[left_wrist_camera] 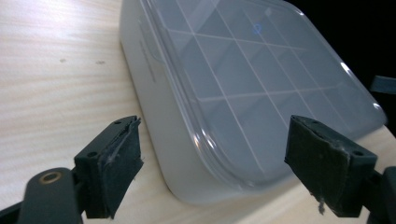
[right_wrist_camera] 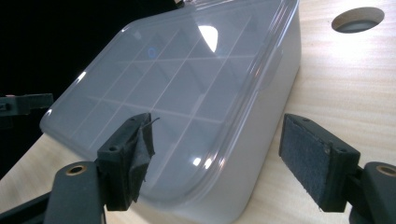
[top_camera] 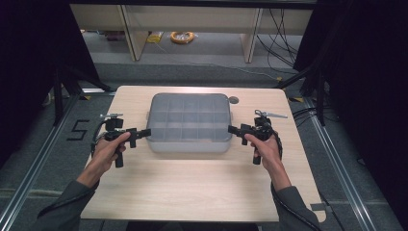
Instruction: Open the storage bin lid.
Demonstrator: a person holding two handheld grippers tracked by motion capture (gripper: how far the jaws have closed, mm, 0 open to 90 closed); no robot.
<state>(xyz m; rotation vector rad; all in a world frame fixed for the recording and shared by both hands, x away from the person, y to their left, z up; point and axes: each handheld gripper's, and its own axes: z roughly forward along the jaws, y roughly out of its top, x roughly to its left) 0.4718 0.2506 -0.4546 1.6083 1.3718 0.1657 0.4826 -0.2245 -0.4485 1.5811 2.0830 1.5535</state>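
Box (top_camera: 190,122) w/ frosted lid (left_wrist_camera: 261,84): contents unclear, compartments look empty.

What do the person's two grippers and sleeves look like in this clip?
Both grippers, left and right, are black, each with a pistol-style handle and a black cable. Each carries a grey plate on top. Their jaws end in dark pads, frayed at the edges. The sleeves are dark grey.

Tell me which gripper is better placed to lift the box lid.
Neither clearly: the left gripper and right gripper, both open, sit at opposite near corners of the box; likely both together.
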